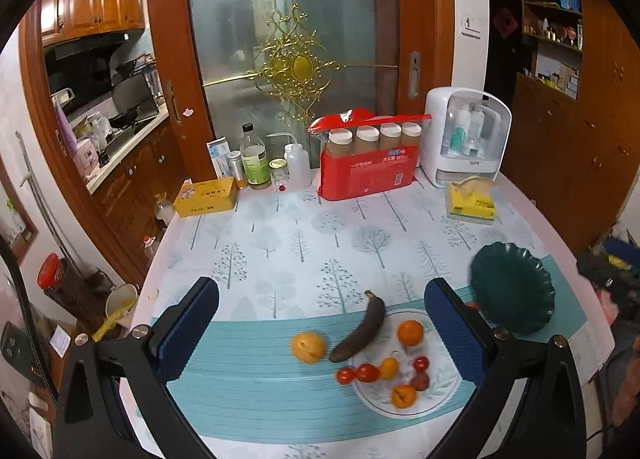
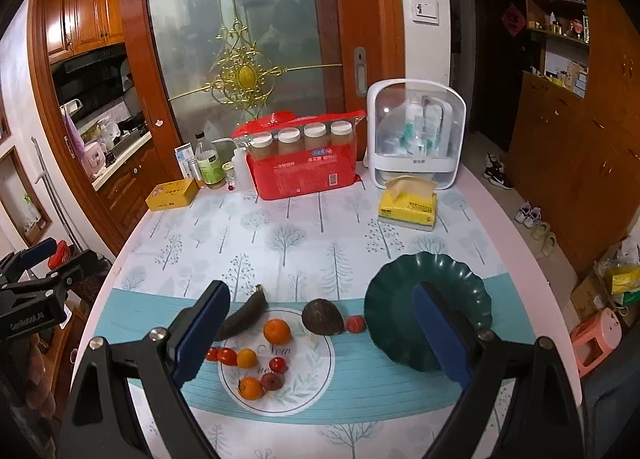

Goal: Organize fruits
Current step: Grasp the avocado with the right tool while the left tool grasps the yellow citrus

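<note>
Fruits scattered, barely sorted: small orange (image 2: 277,331), cherry tomatoes (image 2: 227,355) and other small pieces on white plate (image 2: 316,371); blackened banana (image 2: 244,317) overhanging its rim at 10 o'clock; green plate (image 2: 400,323) at 3 o'clock empty. Judged near the start, almost everything left. Left gripper (image 1: 320,335) spread wide, holding nothing; right gripper (image 2: 320,335) likewise. Only in right view: dark avocado (image 2: 322,317) and a red fruit (image 2: 355,323) between the plates. Only in left view: yellow fruit (image 1: 308,347) on the cloth, at 9 o'clock from the banana.
</note>
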Tool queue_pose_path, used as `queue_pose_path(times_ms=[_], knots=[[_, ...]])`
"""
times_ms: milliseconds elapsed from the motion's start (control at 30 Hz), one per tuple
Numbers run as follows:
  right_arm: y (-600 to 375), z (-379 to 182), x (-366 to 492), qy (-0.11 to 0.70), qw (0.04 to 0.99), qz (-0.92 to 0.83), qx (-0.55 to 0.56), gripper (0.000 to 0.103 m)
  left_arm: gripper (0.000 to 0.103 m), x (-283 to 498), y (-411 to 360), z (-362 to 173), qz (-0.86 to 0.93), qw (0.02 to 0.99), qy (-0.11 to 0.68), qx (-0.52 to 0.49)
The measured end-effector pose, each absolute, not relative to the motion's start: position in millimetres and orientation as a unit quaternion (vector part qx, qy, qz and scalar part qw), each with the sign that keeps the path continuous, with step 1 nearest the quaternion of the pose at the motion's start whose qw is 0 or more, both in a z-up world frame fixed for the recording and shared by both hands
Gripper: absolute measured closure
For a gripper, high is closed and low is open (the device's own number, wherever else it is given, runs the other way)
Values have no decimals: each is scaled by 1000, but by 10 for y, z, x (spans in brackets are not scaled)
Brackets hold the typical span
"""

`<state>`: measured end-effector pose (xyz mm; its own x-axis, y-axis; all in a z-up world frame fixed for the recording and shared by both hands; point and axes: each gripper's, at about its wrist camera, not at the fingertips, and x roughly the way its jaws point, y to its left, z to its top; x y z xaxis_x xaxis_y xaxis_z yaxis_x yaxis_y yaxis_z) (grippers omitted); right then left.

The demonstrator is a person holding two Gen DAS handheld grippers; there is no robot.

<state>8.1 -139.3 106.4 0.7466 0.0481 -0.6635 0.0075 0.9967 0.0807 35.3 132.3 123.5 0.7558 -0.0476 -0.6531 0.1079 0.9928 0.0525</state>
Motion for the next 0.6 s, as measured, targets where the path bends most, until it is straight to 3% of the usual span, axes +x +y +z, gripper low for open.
queue_pose_path(times_ms=[267, 600], knots=[[-1294, 913, 258, 370, 929, -23, 23, 11, 1, 620, 1463, 864, -53, 925, 366, 91], [-1367, 437, 477, 407, 910, -66, 46, 14, 1, 996, 1589, 55, -75, 898, 428, 74]])
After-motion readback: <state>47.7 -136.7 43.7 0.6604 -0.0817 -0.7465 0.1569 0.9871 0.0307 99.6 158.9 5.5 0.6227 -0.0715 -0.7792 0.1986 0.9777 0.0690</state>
